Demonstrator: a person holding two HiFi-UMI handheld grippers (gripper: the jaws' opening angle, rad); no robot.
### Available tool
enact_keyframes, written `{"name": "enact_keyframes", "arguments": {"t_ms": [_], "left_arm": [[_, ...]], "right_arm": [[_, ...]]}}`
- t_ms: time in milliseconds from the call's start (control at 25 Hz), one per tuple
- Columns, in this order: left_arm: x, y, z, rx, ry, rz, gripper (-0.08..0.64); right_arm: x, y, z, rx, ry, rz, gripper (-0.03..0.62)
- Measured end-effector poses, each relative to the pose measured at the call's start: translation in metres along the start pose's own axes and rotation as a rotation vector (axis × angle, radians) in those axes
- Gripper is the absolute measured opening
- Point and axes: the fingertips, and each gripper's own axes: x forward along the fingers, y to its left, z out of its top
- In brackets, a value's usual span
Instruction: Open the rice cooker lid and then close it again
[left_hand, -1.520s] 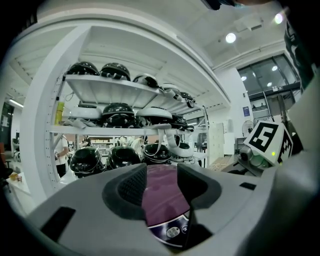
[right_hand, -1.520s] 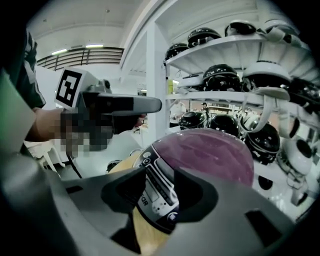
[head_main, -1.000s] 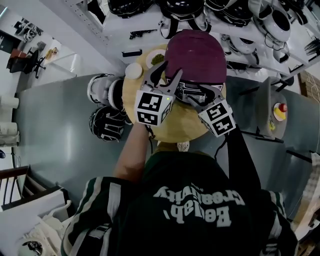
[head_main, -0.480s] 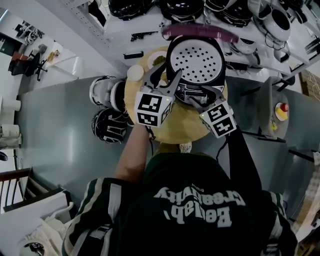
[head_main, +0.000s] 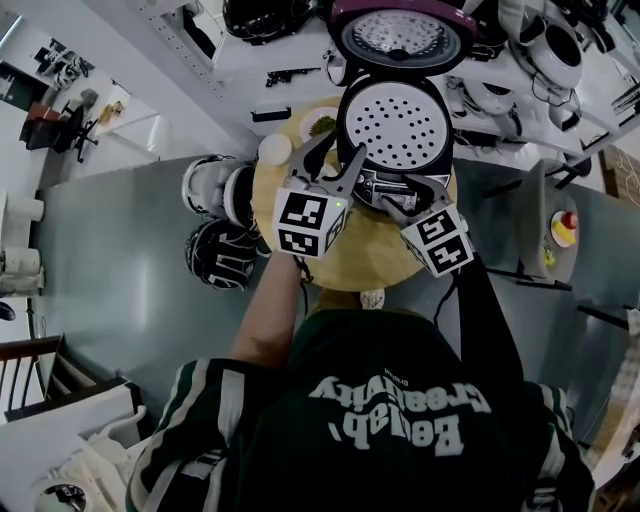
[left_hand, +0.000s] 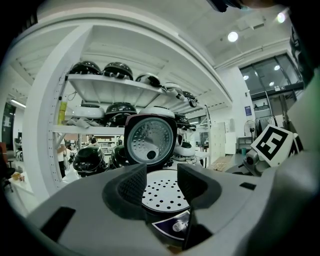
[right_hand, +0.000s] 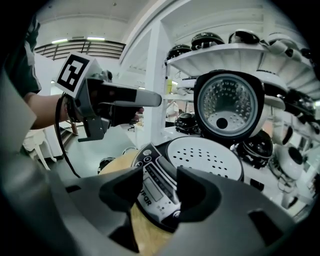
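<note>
The rice cooker (head_main: 398, 125) stands on a round wooden table, its maroon lid (head_main: 400, 35) swung fully up and back, baring a white perforated inner plate (left_hand: 162, 192). The lid's shiny inside (right_hand: 228, 107) faces me. My left gripper (head_main: 335, 158) hovers at the cooker's front left, open, nothing between its jaws. In the left gripper view, the left gripper (left_hand: 162, 182) frames the plate beyond. My right gripper (head_main: 400, 195) sits at the front, just over the control panel (right_hand: 157, 187). The right gripper (right_hand: 160, 192) is open, its pads not pressing the panel.
The wooden table (head_main: 360, 255) also carries a small white bowl (head_main: 273, 150) and a plate of greens (head_main: 320, 122) behind the left gripper. Two other cookers (head_main: 215, 215) sit on the floor at left. White shelves (left_hand: 110, 87) full of several cookers stand close behind the lid.
The lid went from shut to half raised to fully upright, uncovering the perforated plate. Both grippers stayed where they were.
</note>
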Motion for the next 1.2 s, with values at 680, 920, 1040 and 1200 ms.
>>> {"name": "enact_keyframes", "arguments": {"t_ms": [680, 920, 1040, 1200], "left_arm": [[-0.002, 0.005, 0.015, 0.001, -0.03, 0.014, 0.187], [0.003, 0.009, 0.028, -0.005, -0.048, 0.017, 0.187], [0.008, 0.007, 0.039, 0.0, -0.057, 0.011, 0.188], [0.013, 0.005, 0.064, 0.018, -0.081, 0.01, 0.187]], "right_arm": [[-0.01, -0.013, 0.012, -0.052, -0.089, -0.089, 0.216], [-0.05, -0.05, 0.071, 0.018, -0.281, -0.183, 0.213], [-0.073, -0.064, 0.102, 0.03, -0.37, -0.216, 0.212], [-0.096, -0.082, 0.13, 0.039, -0.441, -0.254, 0.21]]}}
